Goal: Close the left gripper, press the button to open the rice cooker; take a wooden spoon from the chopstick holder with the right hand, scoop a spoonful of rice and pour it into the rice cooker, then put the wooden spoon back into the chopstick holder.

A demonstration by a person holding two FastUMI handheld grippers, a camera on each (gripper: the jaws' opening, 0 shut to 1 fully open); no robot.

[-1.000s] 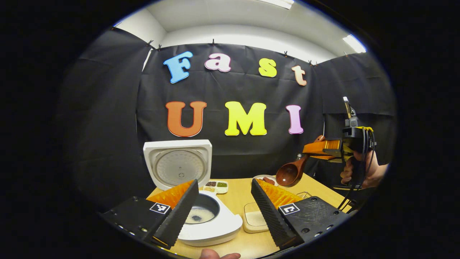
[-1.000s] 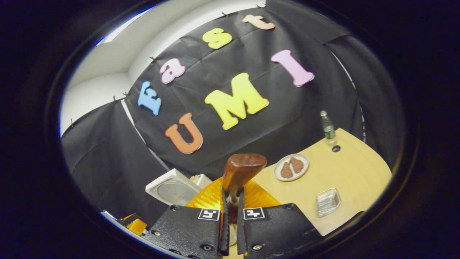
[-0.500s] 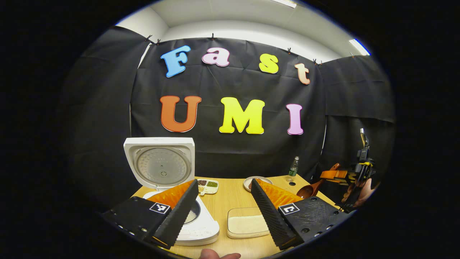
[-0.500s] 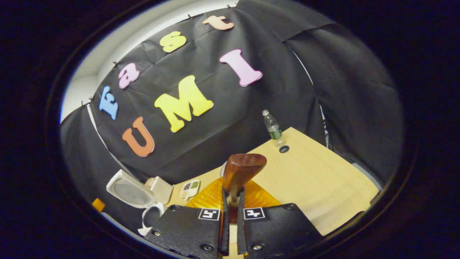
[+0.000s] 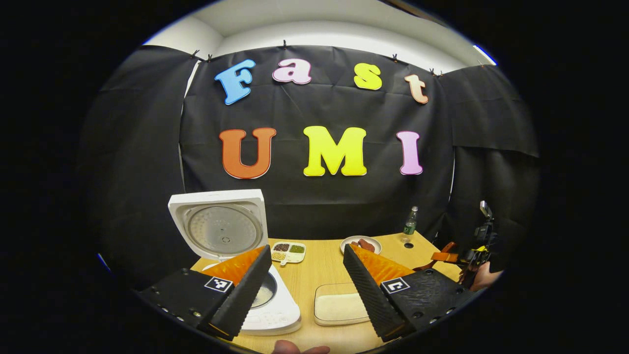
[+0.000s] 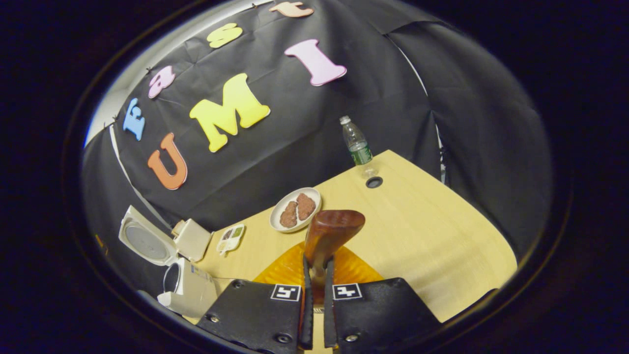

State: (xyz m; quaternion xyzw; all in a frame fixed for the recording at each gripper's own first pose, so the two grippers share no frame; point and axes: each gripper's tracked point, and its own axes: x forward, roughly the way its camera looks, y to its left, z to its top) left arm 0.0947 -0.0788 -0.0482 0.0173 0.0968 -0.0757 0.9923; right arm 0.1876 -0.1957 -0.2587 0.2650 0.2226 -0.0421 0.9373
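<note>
The white rice cooker stands open at the left with its lid upright; pale rice lies in its pot. Beside it sits a shallow tray of rice. My left gripper hovers open above cooker and tray, holding nothing. My right gripper is shut on the handle of the brown wooden spoon, whose end sticks up between the fingers. In the left gripper view that right gripper hangs low at the table's far right edge, held by a hand. The spoon's bowl is hidden.
A plate with brown food, a small divided dish of grains and a plastic bottle stand toward the back of the wooden table. A round hole lies by the bottle. A fingertip shows at the bottom.
The right gripper has carried the spoon down and to the right, away from the cooker. The left gripper has drawn back from the cooker, staying open.
</note>
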